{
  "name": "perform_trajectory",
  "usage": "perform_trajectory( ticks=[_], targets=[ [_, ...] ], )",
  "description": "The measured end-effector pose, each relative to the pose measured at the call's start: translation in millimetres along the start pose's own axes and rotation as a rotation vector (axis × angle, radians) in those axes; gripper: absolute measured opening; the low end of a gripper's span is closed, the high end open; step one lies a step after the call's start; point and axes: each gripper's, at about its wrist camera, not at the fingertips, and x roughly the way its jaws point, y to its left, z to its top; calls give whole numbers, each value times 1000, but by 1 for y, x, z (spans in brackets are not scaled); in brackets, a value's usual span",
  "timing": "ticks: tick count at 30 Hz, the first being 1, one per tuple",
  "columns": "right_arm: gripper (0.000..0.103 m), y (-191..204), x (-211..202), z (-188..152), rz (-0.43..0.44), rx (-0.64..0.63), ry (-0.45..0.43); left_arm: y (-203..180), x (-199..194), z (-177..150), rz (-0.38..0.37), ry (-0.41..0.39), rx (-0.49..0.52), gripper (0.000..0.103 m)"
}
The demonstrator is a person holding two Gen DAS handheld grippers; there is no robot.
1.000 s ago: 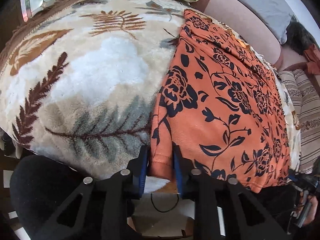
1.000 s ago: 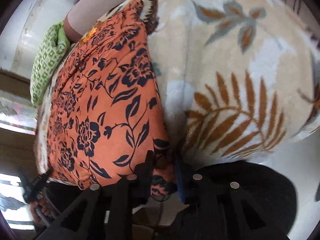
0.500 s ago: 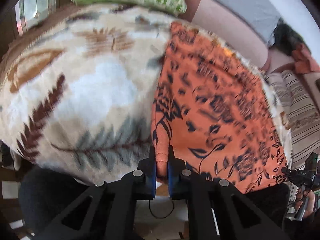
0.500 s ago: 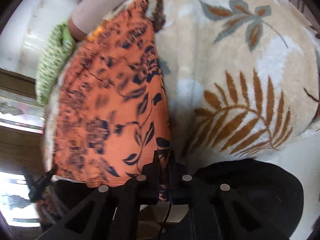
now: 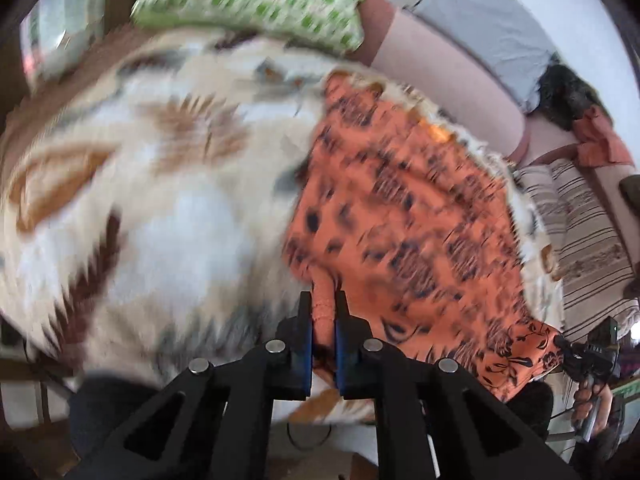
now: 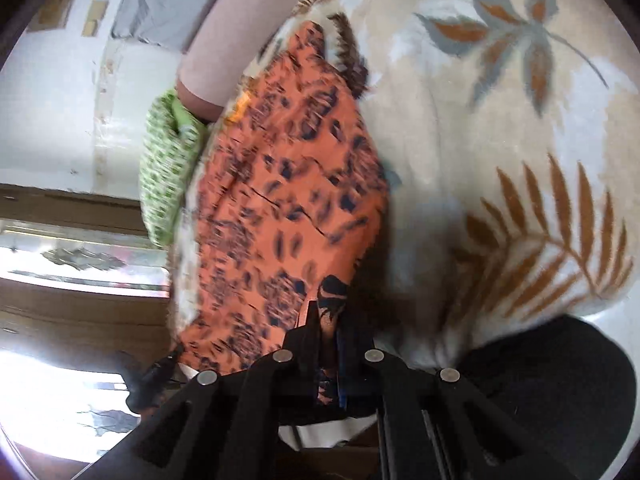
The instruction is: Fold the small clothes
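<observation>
An orange garment with a dark floral print (image 5: 400, 216) lies spread on a cream leaf-patterned blanket (image 5: 160, 208). My left gripper (image 5: 323, 308) is shut on the garment's near left corner, lifted off the blanket. My right gripper (image 6: 329, 320) is shut on the garment's other near corner (image 6: 332, 292); the garment (image 6: 288, 208) stretches away from it. The right gripper also shows in the left wrist view (image 5: 592, 356) at the garment's far right corner. Both views are motion-blurred.
A green-and-white pillow (image 5: 256, 4) lies at the head of the bed, with a pink bolster (image 5: 448, 80) and a grey pillow (image 5: 488, 20) beside it. Striped bedding (image 5: 576, 232) lies to the right. A window (image 6: 60, 264) is at left in the right wrist view.
Both grippers closed from open onto the garment's near corners, then lifted and carried them forward over the blanket; the near edge has risen off the bed.
</observation>
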Motion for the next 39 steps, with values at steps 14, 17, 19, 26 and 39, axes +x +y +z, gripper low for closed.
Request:
perform_trajectory(
  ticks=[14, 17, 19, 26, 39],
  targets=[
    [49, 50, 86, 278, 60, 33, -227, -30, 148, 259, 63, -156, -35, 75],
    [80, 26, 120, 271, -67, 77, -250, -5, 197, 250, 170, -84, -84, 74],
    [80, 27, 124, 248, -104, 6, -232, 3, 193, 228, 162, -109, -42, 74],
    [80, 43, 128, 213, -236, -248, -123, -15, 181, 168, 67, 5, 184, 76],
    [18, 92, 148, 216, -173, -275, -43, -53, 147, 196, 85, 0, 108, 11]
  ],
)
